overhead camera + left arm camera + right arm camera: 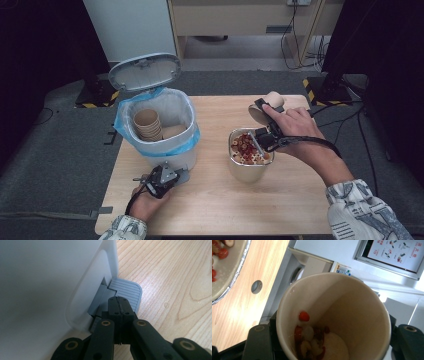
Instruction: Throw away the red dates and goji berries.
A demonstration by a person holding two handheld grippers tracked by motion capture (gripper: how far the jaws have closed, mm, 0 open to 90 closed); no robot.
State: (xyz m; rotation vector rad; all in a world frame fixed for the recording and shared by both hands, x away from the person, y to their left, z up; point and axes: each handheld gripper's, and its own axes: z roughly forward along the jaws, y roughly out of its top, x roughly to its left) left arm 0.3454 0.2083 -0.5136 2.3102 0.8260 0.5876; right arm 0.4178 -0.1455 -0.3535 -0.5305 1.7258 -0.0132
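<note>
1. the right tool (pixel 263 121) is clamped around a paper cup (pixel 332 315), tipped on its side over the metal container (pixel 248 162); the tool's black jaws hug the cup's outer wall on both sides.
2. the cup is smooth, round and beige inside, with a few red and pale bits of food stuck near its bottom.
3. the container is shiny, squarish with rounded corners, and holds a mix of red and tan pieces.
4. the left tool (pixel 119 305) has its black jaws pressed together with nothing between them, tips resting on the grey ribbed pedal (pixel 127 290) of the white plastic bin (pixel 167 132).
5. the bin's lid (pixel 145 71) stands up; a blue liner (pixel 125 127) folds over the rim, and stacked paper cups (pixel 147 124) sit inside.
6. the bench (pixel 215 200) is pale wood with visible grain; the bin's base is cut off in the left gripper view.
</note>
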